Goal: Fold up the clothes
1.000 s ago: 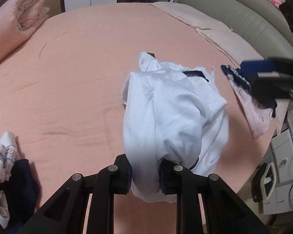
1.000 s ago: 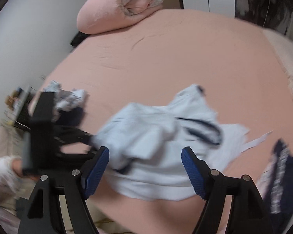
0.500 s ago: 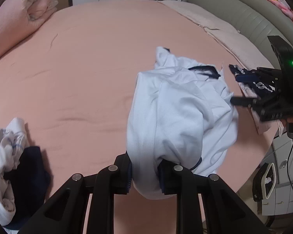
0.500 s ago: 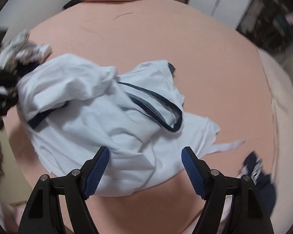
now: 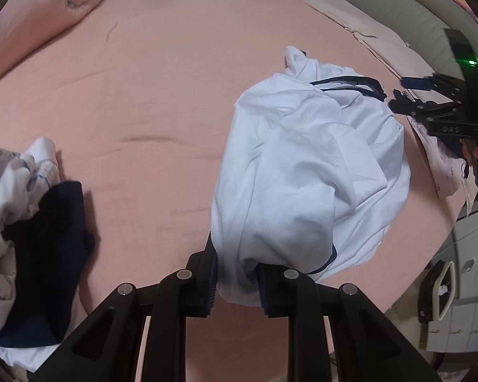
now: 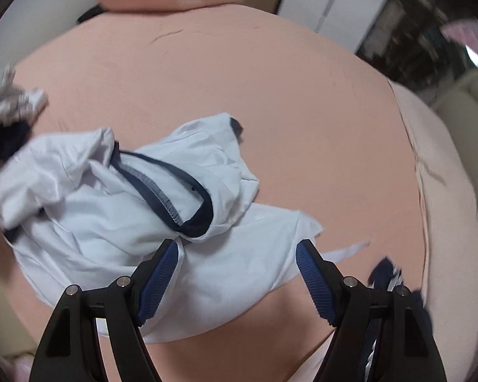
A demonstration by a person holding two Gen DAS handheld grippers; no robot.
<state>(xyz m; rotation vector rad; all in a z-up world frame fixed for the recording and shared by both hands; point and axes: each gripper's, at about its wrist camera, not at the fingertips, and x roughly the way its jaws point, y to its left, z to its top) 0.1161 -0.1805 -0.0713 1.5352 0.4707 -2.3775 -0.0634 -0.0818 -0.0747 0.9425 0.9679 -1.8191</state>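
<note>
Left gripper [image 5: 237, 281] points steeply down at the bed, fingers pinching a bunched fold of the white shirt [image 5: 306, 172]; cloth fills the narrow gap between the pads. Right gripper [image 6: 235, 278] also tilts steeply down, fingers spread wide, hovering over the shirt's near hem, nothing pinched; whether the pads touch the cloth I cannot tell. In the left wrist view the right gripper [image 5: 408, 94] sits at the shirt's far right side, beside the navy collar trim [image 6: 172, 197].

Versus a second ago: the left grip is unchanged, same fold clamped; the shirt has slid rightward across the pink sheet [image 5: 149, 95] and lies more spread. The right gripper has dropped from above the heap to low over the hem, spread unchanged.

Shirt lies crumpled mid-bed, toward the near right edge, its hem close to the mattress edge. Pile of clothes [image 5: 28, 210], white and navy, at the near left. Rolled pink duvet [image 5: 38, 9] at the far left. Another garment [image 5: 443, 165] hangs at the right edge. Broad bare sheet stretches left of and behind the shirt.
</note>
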